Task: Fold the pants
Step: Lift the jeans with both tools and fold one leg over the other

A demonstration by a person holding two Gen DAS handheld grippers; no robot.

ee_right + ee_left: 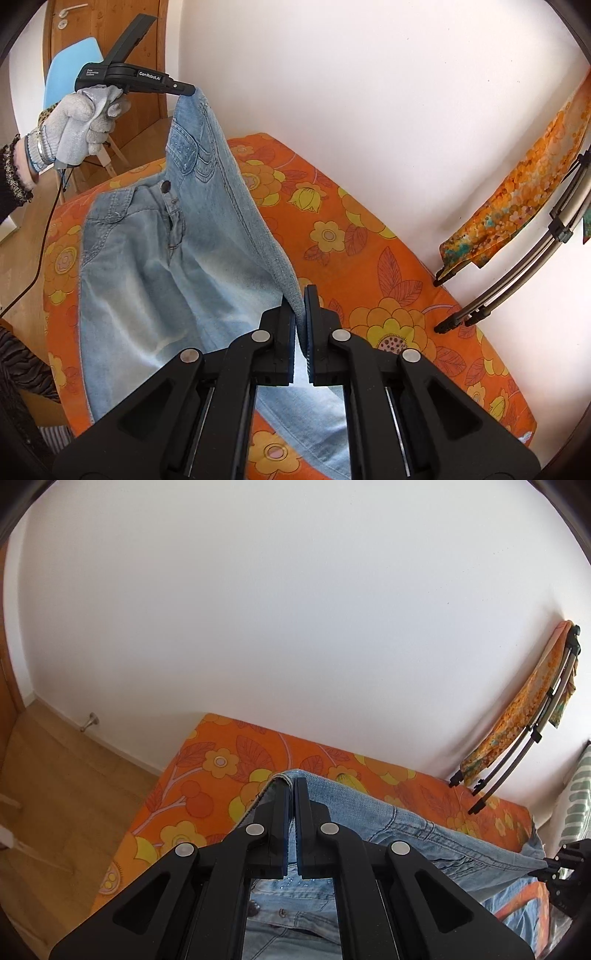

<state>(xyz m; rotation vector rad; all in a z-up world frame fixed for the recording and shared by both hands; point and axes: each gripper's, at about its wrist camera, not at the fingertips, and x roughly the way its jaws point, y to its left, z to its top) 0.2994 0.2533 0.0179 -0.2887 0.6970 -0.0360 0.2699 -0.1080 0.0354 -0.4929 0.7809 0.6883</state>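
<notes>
Light blue denim pants (155, 258) lie partly on an orange flowered bed cover (369, 266), with one side lifted. My left gripper (293, 784) is shut on the pants' waistband corner (291, 774) and holds it in the air; it also shows in the right wrist view (186, 89), held by a gloved hand. My right gripper (300, 295) is shut on the outer edge of a pants leg (284, 273), raised above the bed. The lifted denim edge stretches taut between both grippers. The fly and button (166, 185) face up.
A white wall runs behind the bed. A folded rack with an orange patterned cloth (517, 206) leans on the wall at right. A wooden floor (55, 775), a door and a blue chair (74, 59) are at left. A striped pillow (576, 797) lies at far right.
</notes>
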